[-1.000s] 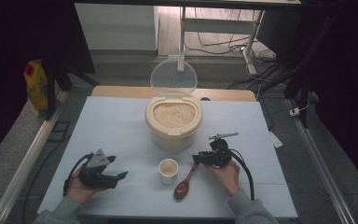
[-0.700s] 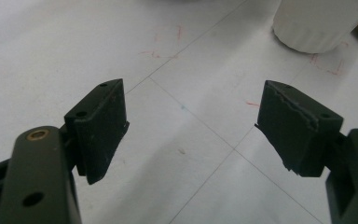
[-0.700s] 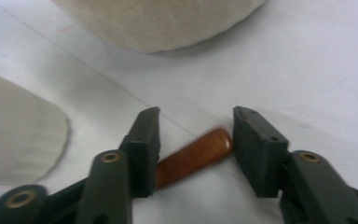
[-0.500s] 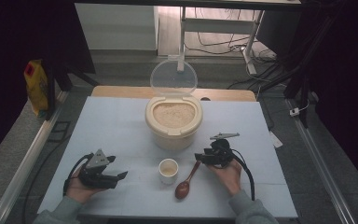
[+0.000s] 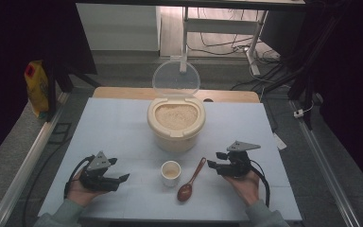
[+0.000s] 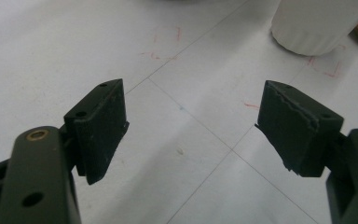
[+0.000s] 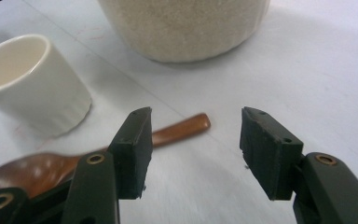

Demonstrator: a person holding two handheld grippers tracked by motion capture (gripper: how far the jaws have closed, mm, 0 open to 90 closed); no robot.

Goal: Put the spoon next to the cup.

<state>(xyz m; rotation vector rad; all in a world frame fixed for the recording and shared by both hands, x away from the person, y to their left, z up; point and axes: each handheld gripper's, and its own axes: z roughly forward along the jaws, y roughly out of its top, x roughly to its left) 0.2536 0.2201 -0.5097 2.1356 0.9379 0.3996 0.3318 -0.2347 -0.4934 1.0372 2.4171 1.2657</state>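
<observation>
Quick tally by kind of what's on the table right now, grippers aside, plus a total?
Rice container, lid up: 1
White cup: 1
Brown wooden spoon: 1
Total: 3

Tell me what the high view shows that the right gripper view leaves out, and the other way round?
High view alone: the container's raised clear lid, the rice surface, the yellow bag by the table, both hands, and the left gripper. Right gripper view alone: a close look at that gripper's black fingers, standing apart with nothing between them and the spoon handle just beyond. Shared: the white cup, the brown spoon lying on the table, and the rice container.
</observation>
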